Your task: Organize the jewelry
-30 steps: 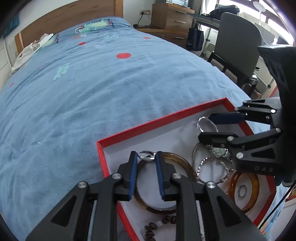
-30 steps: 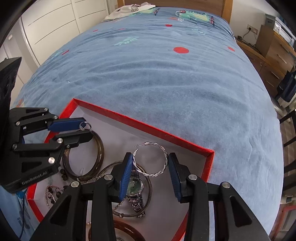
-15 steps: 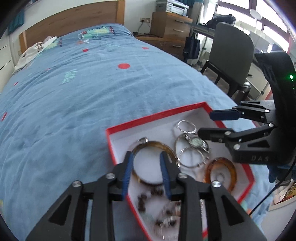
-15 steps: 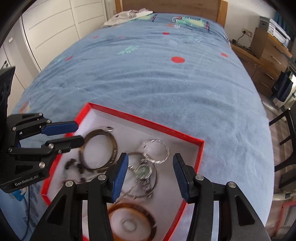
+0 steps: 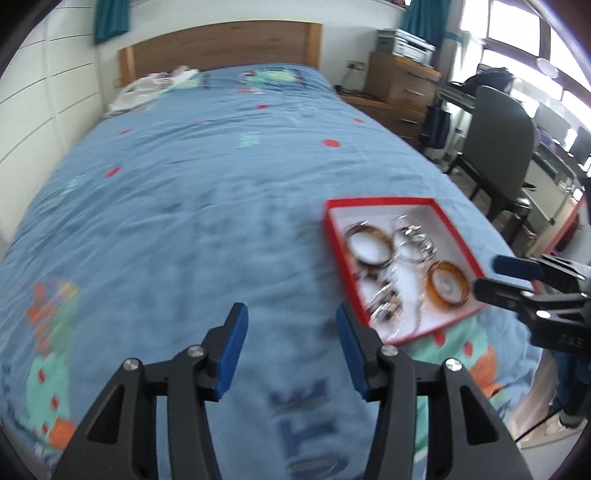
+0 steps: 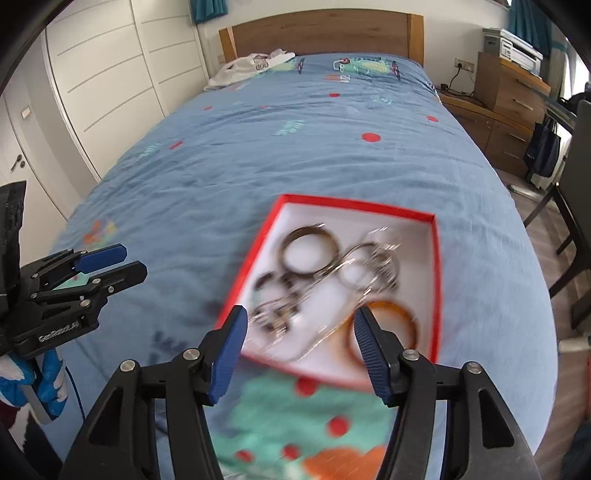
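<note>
A red-rimmed white tray (image 6: 437, 258) lies on the blue bedspread and holds a dark brown bangle (image 6: 309, 254), an amber bangle (image 6: 388, 330), silver hoops and a watch (image 6: 376, 264), and beads (image 6: 275, 306). It also shows in the left wrist view (image 5: 458, 240). My right gripper (image 6: 297, 345) is open and empty above the tray's near edge. My left gripper (image 5: 290, 349) is open and empty over bare bedspread, left of the tray. Each gripper shows in the other's view: the left (image 6: 110, 264), the right (image 5: 498, 278).
The bed (image 5: 184, 206) stretches away to a wooden headboard (image 6: 317, 33), with a white garment (image 6: 251, 66) near it. White wardrobe doors (image 6: 92, 81) stand on the left. Wooden drawers (image 5: 399, 85), a dark chair (image 5: 498, 144) and a desk stand on the right.
Both grippers have pulled back and up from the tray and opened wider. The left let go of the small ring at the brown bangle and swung left over the bedspread.
</note>
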`<state>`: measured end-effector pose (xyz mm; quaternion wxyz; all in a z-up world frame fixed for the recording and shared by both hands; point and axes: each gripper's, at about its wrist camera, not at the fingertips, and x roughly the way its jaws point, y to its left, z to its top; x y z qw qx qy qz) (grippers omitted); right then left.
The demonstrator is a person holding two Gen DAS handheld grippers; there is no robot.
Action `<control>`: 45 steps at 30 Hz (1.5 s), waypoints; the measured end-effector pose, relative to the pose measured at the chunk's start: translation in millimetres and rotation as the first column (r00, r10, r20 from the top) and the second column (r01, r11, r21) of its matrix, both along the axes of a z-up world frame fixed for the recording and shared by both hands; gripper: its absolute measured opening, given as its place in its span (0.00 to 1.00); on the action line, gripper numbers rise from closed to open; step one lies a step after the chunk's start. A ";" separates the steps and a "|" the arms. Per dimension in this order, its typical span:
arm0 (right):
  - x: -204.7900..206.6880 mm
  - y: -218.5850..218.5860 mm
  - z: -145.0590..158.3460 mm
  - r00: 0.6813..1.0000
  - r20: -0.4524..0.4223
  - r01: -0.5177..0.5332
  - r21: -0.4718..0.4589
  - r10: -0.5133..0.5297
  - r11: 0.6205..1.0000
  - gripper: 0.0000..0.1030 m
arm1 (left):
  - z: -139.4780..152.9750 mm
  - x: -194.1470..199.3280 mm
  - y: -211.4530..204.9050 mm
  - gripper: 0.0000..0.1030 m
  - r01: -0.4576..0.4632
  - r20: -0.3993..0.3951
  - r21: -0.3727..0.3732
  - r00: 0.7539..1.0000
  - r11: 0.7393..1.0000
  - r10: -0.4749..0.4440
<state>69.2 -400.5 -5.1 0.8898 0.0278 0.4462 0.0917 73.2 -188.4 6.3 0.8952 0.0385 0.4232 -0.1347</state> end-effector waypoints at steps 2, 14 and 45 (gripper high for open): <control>-20.1 10.6 2.4 1.000 0.013 0.028 0.013 -0.029 1.000 0.71 | 1.2 -16.8 17.0 0.46 -0.035 0.014 0.020 0.999 0.999 0.034; -96.7 54.2 7.5 0.984 0.108 0.144 0.022 -0.145 0.989 0.95 | 9.9 -87.2 78.3 0.47 -0.149 0.100 0.064 0.985 0.987 0.142; -114.4 69.5 -25.8 0.971 0.140 0.197 -0.028 -0.192 0.980 0.99 | -21.3 -100.6 111.8 0.47 -0.216 0.074 0.065 0.975 0.974 0.211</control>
